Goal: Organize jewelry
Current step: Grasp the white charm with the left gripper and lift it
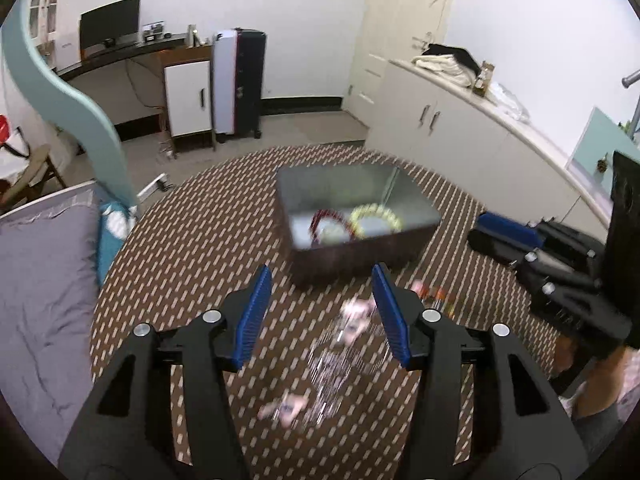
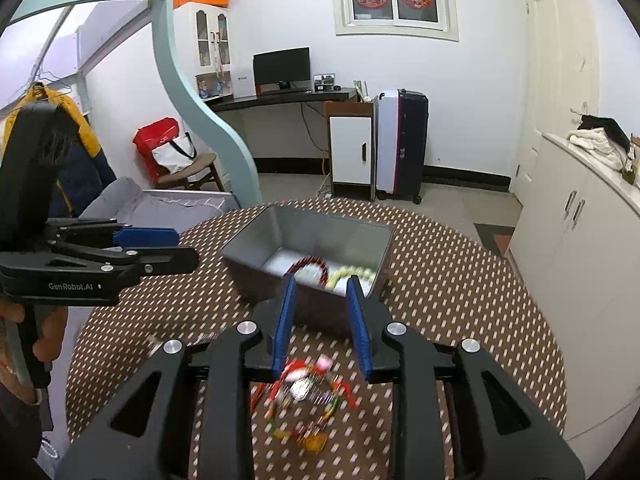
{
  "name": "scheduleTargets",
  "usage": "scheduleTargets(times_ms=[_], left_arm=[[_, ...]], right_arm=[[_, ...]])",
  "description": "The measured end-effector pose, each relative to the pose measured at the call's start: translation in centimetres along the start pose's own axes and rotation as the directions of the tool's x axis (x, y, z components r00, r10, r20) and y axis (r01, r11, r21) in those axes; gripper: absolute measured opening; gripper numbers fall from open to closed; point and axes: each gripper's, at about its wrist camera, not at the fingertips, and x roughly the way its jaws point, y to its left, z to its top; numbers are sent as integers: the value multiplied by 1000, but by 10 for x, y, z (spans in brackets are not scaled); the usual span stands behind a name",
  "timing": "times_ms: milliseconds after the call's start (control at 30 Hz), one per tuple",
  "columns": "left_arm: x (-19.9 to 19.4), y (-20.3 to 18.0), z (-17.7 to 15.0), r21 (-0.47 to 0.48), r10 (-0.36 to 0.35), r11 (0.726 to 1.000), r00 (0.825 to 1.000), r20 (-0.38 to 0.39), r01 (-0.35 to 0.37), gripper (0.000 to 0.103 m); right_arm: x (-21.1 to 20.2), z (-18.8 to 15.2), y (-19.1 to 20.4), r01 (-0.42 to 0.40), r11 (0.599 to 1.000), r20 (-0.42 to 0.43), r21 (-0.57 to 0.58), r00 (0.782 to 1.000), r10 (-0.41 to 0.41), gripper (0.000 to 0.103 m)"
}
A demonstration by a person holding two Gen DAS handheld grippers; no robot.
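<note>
A grey metal box (image 1: 416, 204) (image 2: 248, 256) stands on a round table with a brown patterned cloth (image 1: 208, 232) (image 2: 460, 280). Inside lie a dark red bead bracelet (image 1: 320, 220) (image 2: 310, 262) and a pale yellow bead bracelet (image 1: 376, 216) (image 2: 350, 272). My left gripper (image 1: 320, 312) is open above a blurred silver chain necklace with pink charms (image 1: 340, 360). My right gripper (image 2: 322, 328) is open above a blurred multicoloured bead necklace (image 2: 308, 400). Each gripper shows in the other's view, the right (image 1: 552, 264) and the left (image 2: 120, 252).
A grey bed (image 1: 36, 300) lies to the left of the table. A white cabinet run (image 1: 480, 140) (image 2: 580, 280) stands on the right. A desk, a suitcase (image 2: 400, 144) and a chair with bags (image 2: 176, 160) stand at the far wall.
</note>
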Motion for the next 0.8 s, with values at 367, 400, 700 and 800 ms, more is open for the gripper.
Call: scheduleTargets(times_ms=[367,400,700,800], left_arm=[[4,25,-68,-56,112,992,992,-61,-115,52],[6,26,-70,-60,104,992,992,-68,-108,52],[23,18,-75,-41,123,991,988,-96,-127,52],[24,15,-76,-23,149,988,984,-96,-151,41]], right_arm=[[-2,-38,31,-58,998,-72,11,996,59,33],[-1,-40,32,-62,998,-78,12,995,63,33],[1,-47,39,-73,997,-101,17,992,75,34],[1,-49,38,-73,997,-103,15,992,75,35]])
